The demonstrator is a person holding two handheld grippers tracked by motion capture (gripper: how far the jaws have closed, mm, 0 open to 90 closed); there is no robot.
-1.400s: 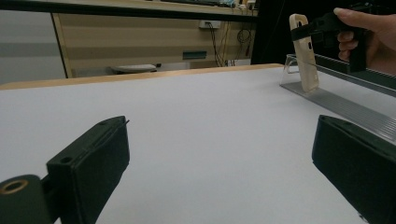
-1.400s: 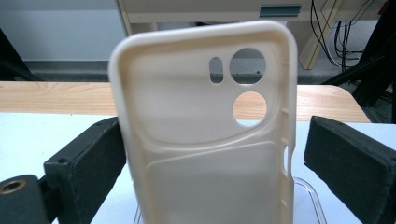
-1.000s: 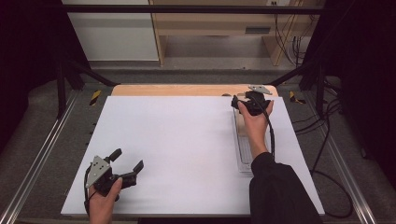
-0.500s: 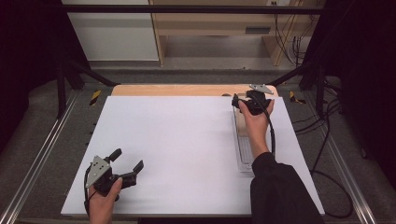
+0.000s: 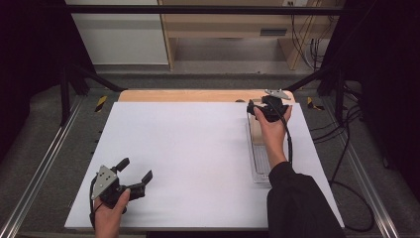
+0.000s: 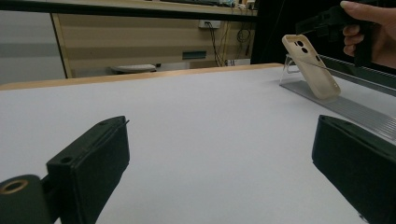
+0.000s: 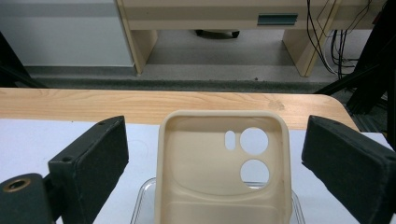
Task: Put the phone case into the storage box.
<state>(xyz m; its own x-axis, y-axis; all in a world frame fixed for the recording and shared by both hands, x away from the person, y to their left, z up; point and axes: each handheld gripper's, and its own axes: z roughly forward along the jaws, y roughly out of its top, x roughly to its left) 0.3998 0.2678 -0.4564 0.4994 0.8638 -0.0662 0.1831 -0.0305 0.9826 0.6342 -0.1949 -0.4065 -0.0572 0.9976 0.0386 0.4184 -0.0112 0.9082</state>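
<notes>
A beige phone case (image 7: 205, 186) with camera cut-outs leans upright on a clear ribbed stand (image 7: 142, 198) at the table's right side. My right gripper (image 7: 215, 123) is open, one jaw on each side of the case's top, and touches neither side. In the high view the right gripper (image 5: 261, 106) hovers over the stand's far end, above the case (image 5: 256, 130). Near the front left corner, my left gripper (image 5: 135, 169) is held open with nothing between its jaws. From the left gripper (image 6: 219, 123) the case (image 6: 310, 65) shows far off, with the right gripper (image 6: 336, 18) above it.
A white mat (image 5: 188, 153) covers most of the table, with a wooden strip (image 5: 183, 95) bare along the far edge. The clear stand (image 5: 258, 163) runs front to back on the right. Metal rails flank the table, and cables lie on the floor at the right.
</notes>
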